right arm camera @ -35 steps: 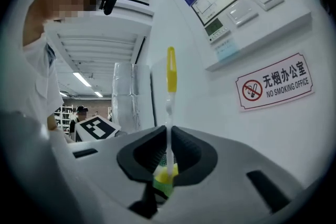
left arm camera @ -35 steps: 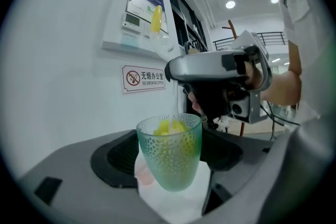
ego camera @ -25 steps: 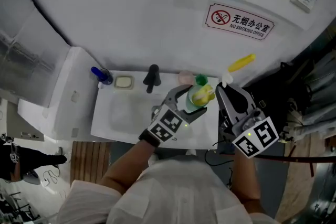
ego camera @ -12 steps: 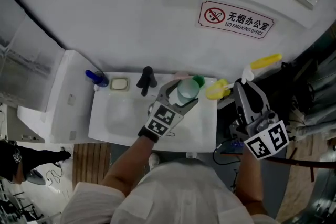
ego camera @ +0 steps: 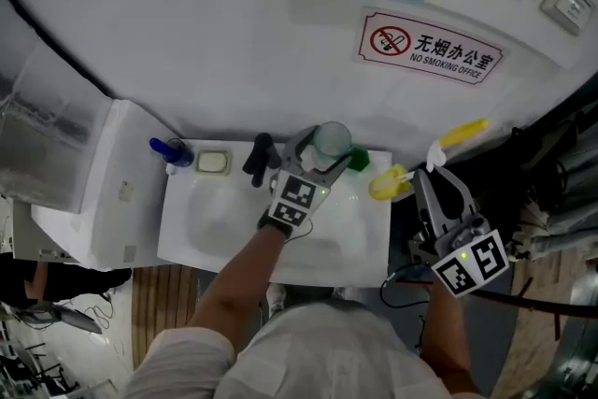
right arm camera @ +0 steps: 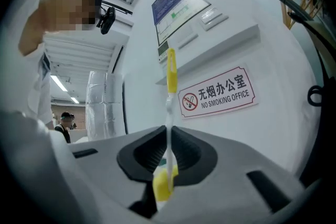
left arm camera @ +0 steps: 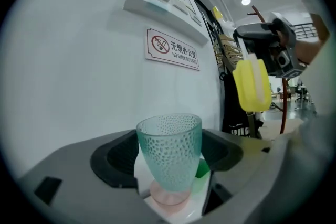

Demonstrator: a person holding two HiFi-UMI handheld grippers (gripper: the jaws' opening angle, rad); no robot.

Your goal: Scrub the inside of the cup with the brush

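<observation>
Two grippers here, both clamped on something. The left gripper (ego camera: 322, 156) has its jaws closed on the sides of the cup (ego camera: 332, 143), a see-through teal tumbler with a dimpled surface. It's held upright at the back edge of the white sink (ego camera: 215, 224), just right of the black faucet (ego camera: 260, 158). In the left gripper view, a pink round thing (left arm camera: 168, 198) shows right under the cup's base and a green thing (left arm camera: 202, 169) sits just behind it. Can't tell if the cup actually touches either one.

The right gripper (ego camera: 433, 178) is off past the sink's right edge, jaws pinched on the thin white stem of the brush (ego camera: 437, 152). The brush's yellow head (ego camera: 388, 184) points toward the sink, and the yellow handle end sticks up toward the wall under the no-smoking sign (ego camera: 430, 47). The brush is outside the cup, clearly apart from it.
</observation>
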